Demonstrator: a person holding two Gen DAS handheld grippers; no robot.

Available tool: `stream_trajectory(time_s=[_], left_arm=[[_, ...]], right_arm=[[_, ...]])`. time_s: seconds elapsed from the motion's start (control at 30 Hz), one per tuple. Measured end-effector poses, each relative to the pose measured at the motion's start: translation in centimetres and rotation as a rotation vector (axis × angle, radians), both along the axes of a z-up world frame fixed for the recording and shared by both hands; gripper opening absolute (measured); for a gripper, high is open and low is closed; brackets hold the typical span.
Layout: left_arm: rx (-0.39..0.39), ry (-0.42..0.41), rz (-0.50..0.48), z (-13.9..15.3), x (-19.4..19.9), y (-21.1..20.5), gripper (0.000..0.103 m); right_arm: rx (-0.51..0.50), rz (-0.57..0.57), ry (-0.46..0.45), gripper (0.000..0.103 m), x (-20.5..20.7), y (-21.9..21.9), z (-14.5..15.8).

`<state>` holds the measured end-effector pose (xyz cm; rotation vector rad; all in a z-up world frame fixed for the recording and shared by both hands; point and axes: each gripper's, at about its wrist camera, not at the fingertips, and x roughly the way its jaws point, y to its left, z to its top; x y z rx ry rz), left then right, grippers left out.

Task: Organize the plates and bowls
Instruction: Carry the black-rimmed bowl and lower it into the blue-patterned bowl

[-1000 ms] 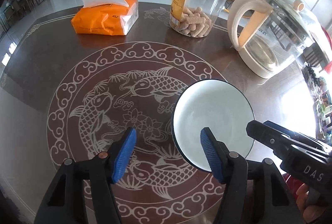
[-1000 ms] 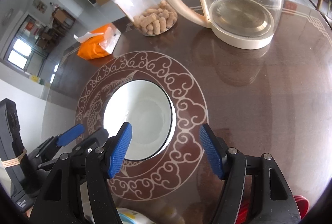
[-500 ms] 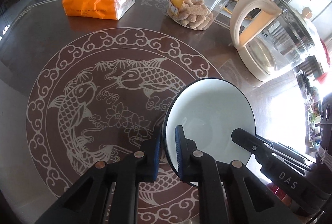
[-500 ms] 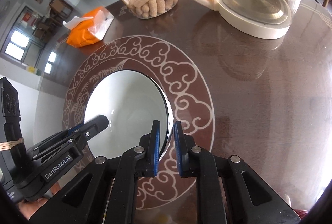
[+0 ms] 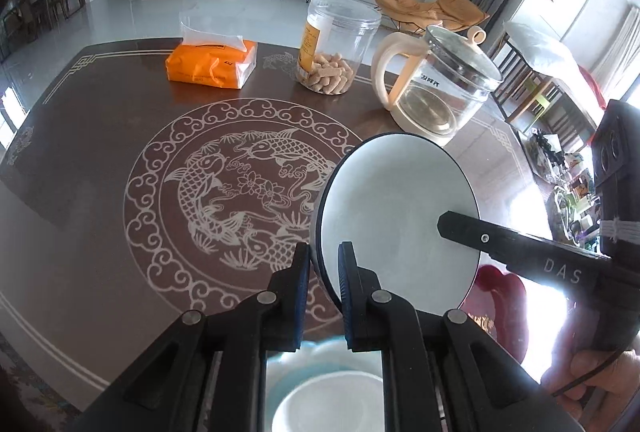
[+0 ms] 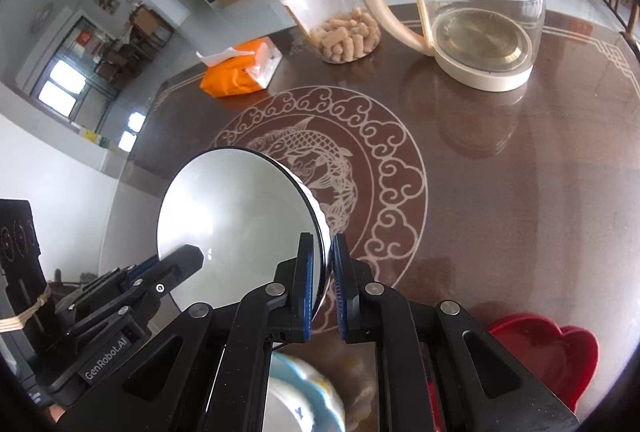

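A white bowl with a dark rim (image 5: 396, 216) is held up off the brown table, tilted, between both grippers. My left gripper (image 5: 323, 272) is shut on its left rim. My right gripper (image 6: 321, 268) is shut on its right rim; the bowl (image 6: 236, 224) fills the left of the right wrist view. A blue-and-white plate with a white bowl on it (image 5: 328, 404) lies below the grippers near the table's front edge; it also shows in the right wrist view (image 6: 304, 392).
A red heart-shaped dish (image 6: 548, 356) lies at the front right. At the back of the table stand a glass kettle (image 5: 436, 87), a clear jar of snacks (image 5: 336, 51) and an orange tissue pack (image 5: 212, 65). The fish-pattern table (image 5: 224, 191) spreads between.
Both grippers closed on the bowl's opposite rims, then lifted it off the table and drew it back toward the front edge, tilting it.
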<state>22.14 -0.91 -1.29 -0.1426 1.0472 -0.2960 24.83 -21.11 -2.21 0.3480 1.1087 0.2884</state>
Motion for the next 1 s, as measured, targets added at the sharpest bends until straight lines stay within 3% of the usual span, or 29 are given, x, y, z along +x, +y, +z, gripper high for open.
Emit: stream_trajectory(time_s=[0.17,0.33,0.67,1.0], left_arm=[[-0.036,-0.007,0.000,0.8,-6.3,1.9,0.013],[-0.016,-0.006,0.011,-0.5,-10.4,3.0,0.013],[-0.006,0.072,0.033,-5.5,-12.6,3.0,0.013],[0.022,0.090,0.024,-7.1,-12.9,2.6,0.013]], right_arm=[[-0.004,0.045,-0.026,0.012,-5.7,1.5,2.8],[0.002,0.063,0.019,0.013,-9.7,2.7,1.6],[0.005,0.044,0.111,0.013,-12.3,3.2,-3.9],[0.013,0.032,0.137,0.012,-12.2,3.0,-6.2]])
